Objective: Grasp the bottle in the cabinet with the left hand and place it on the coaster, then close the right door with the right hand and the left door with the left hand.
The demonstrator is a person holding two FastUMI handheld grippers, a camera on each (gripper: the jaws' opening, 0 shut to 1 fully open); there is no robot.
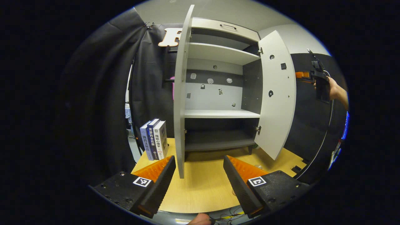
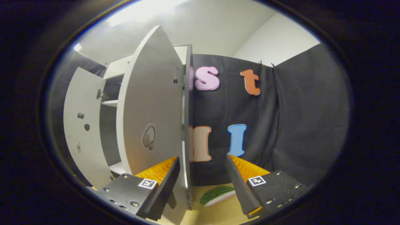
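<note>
The cabinet [image 1: 218, 90] stands on the table [image 1: 281, 159] with both doors swung wide. In the left gripper view I look straight into it and see pale shelves and a dark back panel with small stickers. The left door [image 1: 179, 93] comes edge-on toward me, and its lower corner hangs over the table between my fingers. The right door [image 1: 276, 93] opens out to the other side, showing its inner face and hinges.

In the right gripper view I am close beside the cabinet [image 2: 187, 109], at its outer side wall. The right door [image 2: 150, 109] rises just past my near finger and the left door [image 2: 81, 125] stands beyond it. I cannot tell whether that finger touches the right door.

Three books [image 1: 154, 139] stand upright on the table just left of the cabinet, near the left door.

My left gripper [image 1: 198, 184] hovers low over the table in front of the cabinet, fingers spread wide and holding nothing. My right gripper [image 2: 201, 187] is also spread and holds nothing. From the left gripper view I see it held up well off to the right, beyond the right door, at [image 1: 318, 75], in my hand [image 1: 336, 90].

A melon slice [image 2: 217, 195] lies on the table between the right gripper's fingers, against the black wall.

A small clear thing [image 1: 258, 167] sits on the table by the foot of the right door, just behind my left gripper's finger. It is too hidden to tell whether it is the bottle.
</note>
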